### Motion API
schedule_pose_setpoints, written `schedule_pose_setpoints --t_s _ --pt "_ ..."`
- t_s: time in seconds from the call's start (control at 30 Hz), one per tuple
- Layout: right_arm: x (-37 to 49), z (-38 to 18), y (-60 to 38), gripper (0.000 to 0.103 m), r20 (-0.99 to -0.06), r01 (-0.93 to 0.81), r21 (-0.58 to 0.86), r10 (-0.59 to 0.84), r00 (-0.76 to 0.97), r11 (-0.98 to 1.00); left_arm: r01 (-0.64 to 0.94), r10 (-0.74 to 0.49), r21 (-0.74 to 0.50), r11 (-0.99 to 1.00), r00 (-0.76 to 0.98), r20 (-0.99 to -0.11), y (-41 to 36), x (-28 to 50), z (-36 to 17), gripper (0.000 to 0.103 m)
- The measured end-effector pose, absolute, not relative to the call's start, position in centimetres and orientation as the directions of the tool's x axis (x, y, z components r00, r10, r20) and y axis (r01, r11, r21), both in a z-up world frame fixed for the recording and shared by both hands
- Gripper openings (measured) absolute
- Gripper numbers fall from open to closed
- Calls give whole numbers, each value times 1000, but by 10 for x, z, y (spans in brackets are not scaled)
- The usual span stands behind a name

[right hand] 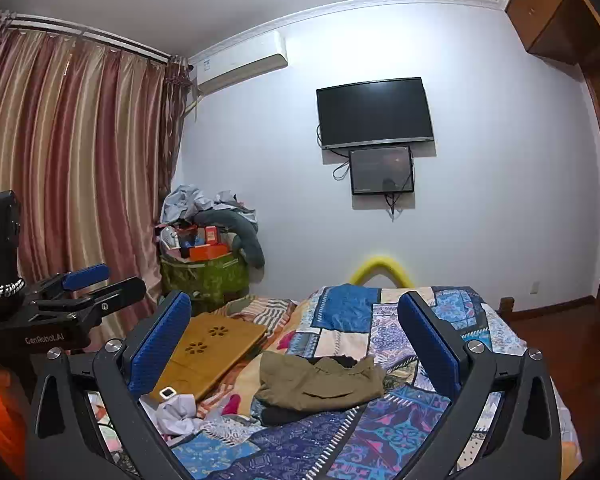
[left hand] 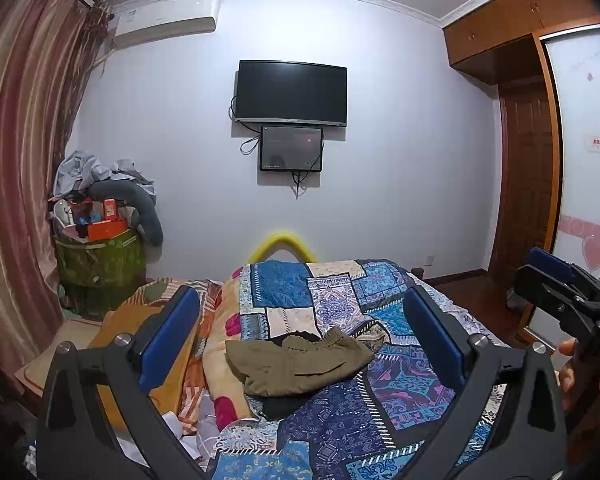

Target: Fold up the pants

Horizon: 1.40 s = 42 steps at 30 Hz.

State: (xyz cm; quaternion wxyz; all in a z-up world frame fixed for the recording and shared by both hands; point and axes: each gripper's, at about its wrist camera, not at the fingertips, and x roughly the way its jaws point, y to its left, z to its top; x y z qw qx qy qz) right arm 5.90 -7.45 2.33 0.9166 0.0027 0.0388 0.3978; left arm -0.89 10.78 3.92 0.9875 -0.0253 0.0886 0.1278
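- Two grippers are up over the bed and neither has hold of anything. My left gripper [left hand: 302,336] stands wide apart with the pants framed between its blue pads [left hand: 172,334]. My right gripper [right hand: 296,340] is spread just as wide and is likewise bare.
- I see the right gripper again in the left wrist view at 3 o'clock, off to the side of the bed, touching no cloth.
- Olive pants [left hand: 298,364] lie in a crumpled heap on the patchwork quilt [left hand: 400,392], at about 6 o'clock from the wall television [left hand: 291,94]. A darker garment [left hand: 280,404] peeks out from under the heap at 6 o'clock; I cannot tell whether it belongs to the pants.
- I judge the task barely begun: no leg is laid straight and no clean fold shows, so spreading and every fold remain.
- Open quilt lies at 3 o'clock and 6 o'clock of the pants, the best room for spreading them flat.
- At 9 o'clock a floral blanket [left hand: 224,360] bunches right against the pants, and beyond it lies a wooden lap tray [right hand: 212,354] with white cloth [right hand: 180,410] near it, so that side is crowded.
- At 3 o'clock the bed edge [left hand: 484,328] drops to the wood floor; I would keep cloth from sliding that way.
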Motion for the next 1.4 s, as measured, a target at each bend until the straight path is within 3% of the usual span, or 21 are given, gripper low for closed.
schedule_pose_setpoints --t_s 1.4 --pt "57 15 -77 103 -114 -706 50 706 699 707 -222 207 -49 974 954 -219 118 1 27 103"
